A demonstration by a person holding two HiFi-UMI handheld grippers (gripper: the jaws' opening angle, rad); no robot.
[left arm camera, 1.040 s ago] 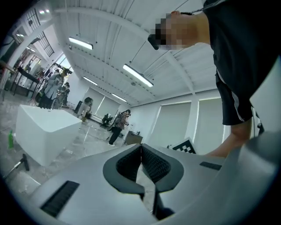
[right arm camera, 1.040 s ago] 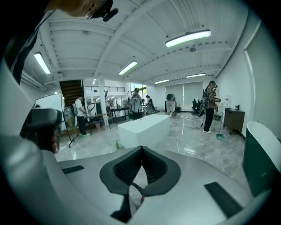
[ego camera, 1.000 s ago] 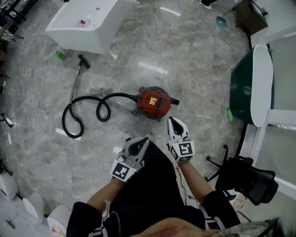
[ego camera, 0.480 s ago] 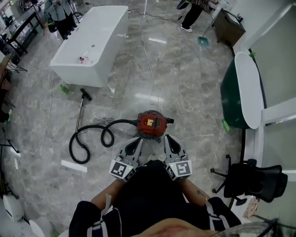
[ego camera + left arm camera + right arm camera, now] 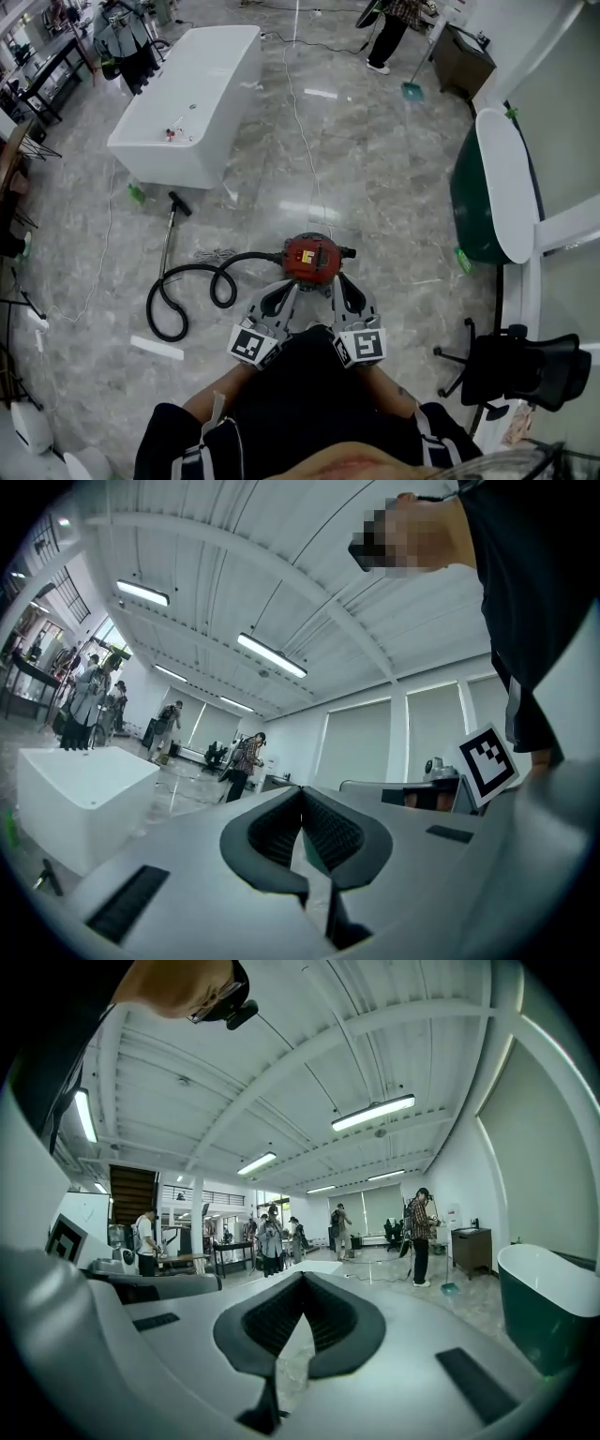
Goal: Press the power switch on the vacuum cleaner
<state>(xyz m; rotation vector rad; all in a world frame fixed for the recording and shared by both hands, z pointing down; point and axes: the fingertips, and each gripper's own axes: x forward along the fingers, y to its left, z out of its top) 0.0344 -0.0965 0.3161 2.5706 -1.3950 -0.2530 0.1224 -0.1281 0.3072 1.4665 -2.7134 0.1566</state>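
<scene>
On the grey marble floor, directly in front of the person, sits the red vacuum cleaner [image 5: 311, 258]. Its black hose [image 5: 192, 269] curls away to the left in loops and ends in a wand [image 5: 169, 239] that points toward the white bathtub [image 5: 187, 89]. Both claws are held low over the person's dark lap and aim forward at the machine. The left claw [image 5: 283, 290] has its tip just beside the vacuum cleaner's near left edge. The right claw [image 5: 343, 280] has its tip just beside the near right edge. The round red body therefore lies just ahead of the two tips and between them. The head view does not show whether either tip touches the casing. Each claw's own view shows its jaws clenched, the ribbed pads [image 5: 325, 827] meeting at the tip with nothing caught between them. Those views look up across the hall to ceiling lights [image 5: 373, 1110] and people [image 5: 272, 1241] standing far off. The power switch is too small to pick out on the red top.
</scene>
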